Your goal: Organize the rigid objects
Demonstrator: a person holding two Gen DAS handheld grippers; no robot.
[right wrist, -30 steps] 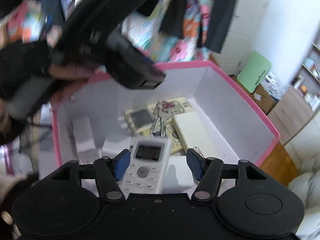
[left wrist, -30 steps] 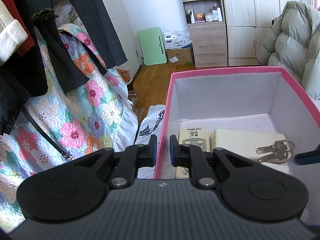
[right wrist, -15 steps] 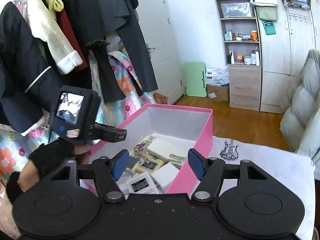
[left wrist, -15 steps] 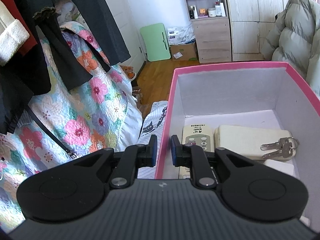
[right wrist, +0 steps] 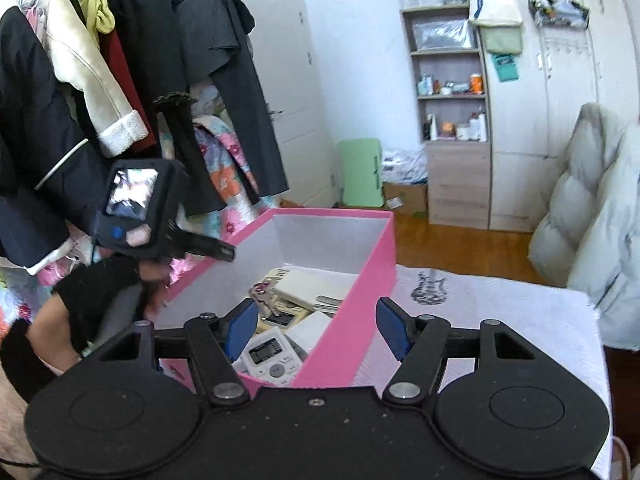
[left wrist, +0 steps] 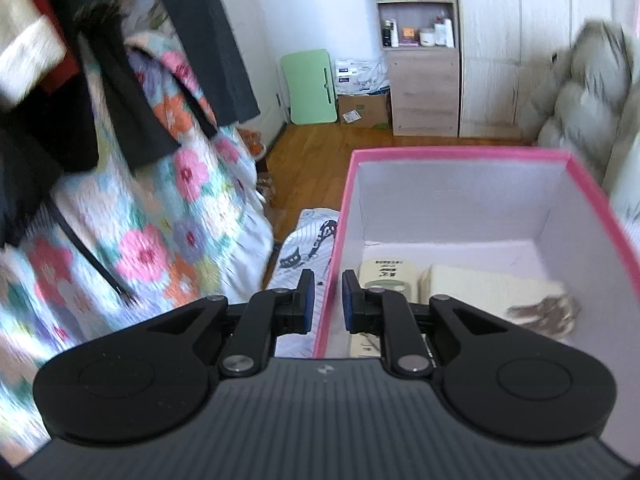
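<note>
Right tongs (right wrist: 316, 326): blue pads spread wide and grasping nothing, straddling the near right wall of the pink box (right wrist: 352, 328). Inside the box lay a white remote (right wrist: 270, 358) nearest, then keys (right wrist: 262, 294) on a cream case (right wrist: 308, 290); left tongs (left wrist: 324, 300), carried by a gloved hand (right wrist: 96, 292), were clenched on the box's left wall. Beyond: patterned white cloth (right wrist: 500, 312), hanging coats (right wrist: 132, 80), shelf unit (right wrist: 452, 92).

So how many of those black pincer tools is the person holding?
2. The left gripper clamps the pink box by its left wall; the right gripper is open over its near corner.
</note>
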